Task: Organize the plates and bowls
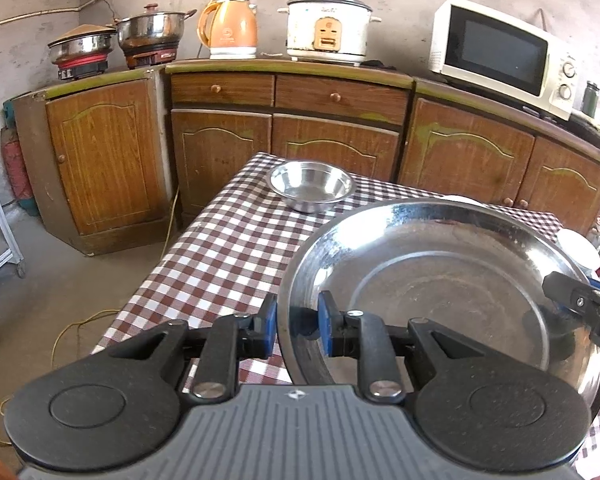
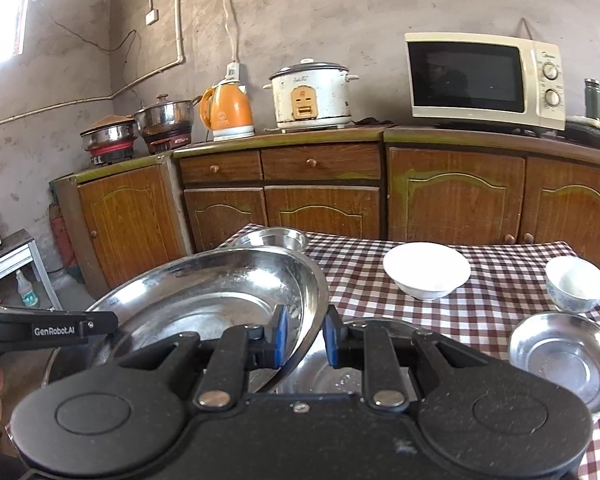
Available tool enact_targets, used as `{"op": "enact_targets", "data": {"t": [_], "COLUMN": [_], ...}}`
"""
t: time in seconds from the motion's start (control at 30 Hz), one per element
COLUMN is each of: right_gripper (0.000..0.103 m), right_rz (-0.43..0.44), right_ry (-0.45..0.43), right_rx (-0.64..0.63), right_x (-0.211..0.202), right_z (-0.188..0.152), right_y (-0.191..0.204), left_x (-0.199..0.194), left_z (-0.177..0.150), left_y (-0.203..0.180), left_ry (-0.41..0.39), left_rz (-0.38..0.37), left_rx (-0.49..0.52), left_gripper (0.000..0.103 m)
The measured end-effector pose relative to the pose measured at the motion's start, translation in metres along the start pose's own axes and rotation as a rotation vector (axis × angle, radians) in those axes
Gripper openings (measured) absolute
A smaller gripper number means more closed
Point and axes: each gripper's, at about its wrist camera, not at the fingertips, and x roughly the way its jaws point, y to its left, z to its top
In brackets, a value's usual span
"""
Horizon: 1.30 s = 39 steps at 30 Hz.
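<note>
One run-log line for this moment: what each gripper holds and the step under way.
step: carrying large steel plate over table | left gripper: shut on rim | right gripper: shut on opposite rim | plate: lifted, two-handed

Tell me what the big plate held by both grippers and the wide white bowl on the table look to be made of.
Big plate: likely stainless steel, polished, with mirror reflections and bright glare on its rim. Wide white bowl: probably glazed ceramic, opaque white with a soft sheen; melamine can't be excluded.

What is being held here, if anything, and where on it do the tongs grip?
The large steel plate, lifted above the checked table. The left tongs pinch its rim on one side, the right tongs pinch the rim opposite.
</note>
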Motion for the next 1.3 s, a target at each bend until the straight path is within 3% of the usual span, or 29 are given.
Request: {"op": "enact_targets", "data": {"t": [1.3], "right_gripper": [0.025], "right_rz": [-0.197], "right_ry": [0.025], "right_rx": [0.09], "right_x": [-0.08], "right_z": [-0.046], "right_y": [-0.085], "left_x": [-0.009], "left_z": [-0.044], "left_y": [-0.094], "left_ry": [0.067], "left_rz": [-0.163], "left_rx": [0.142], "left_gripper": [0.024]}}
